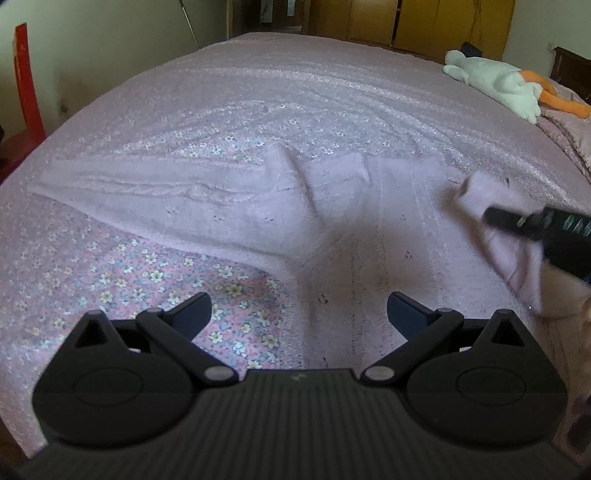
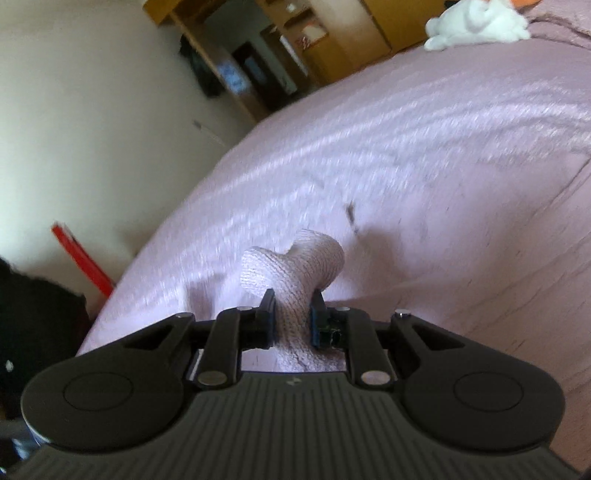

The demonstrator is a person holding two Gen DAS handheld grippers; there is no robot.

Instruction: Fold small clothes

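A pale pink knitted sweater (image 1: 332, 221) lies spread on the bed, one sleeve (image 1: 147, 192) stretched flat to the left. My left gripper (image 1: 299, 314) hovers open over the sweater's near edge, nothing between its fingers. My right gripper (image 1: 491, 218) comes in from the right, shut on the other sleeve's cuff and holding it lifted above the sweater's body. In the right wrist view the pink knit cuff (image 2: 295, 269) bulges out between the right gripper's (image 2: 293, 314) closed fingers. The frame is blurred by motion.
The bed wears a pink flowered cover (image 1: 155, 277) with free room all around the sweater. A white and orange plush toy (image 1: 498, 81) lies at the far right, also as a plush toy (image 2: 476, 22) in the right wrist view. A red chair (image 1: 26, 92) stands left.
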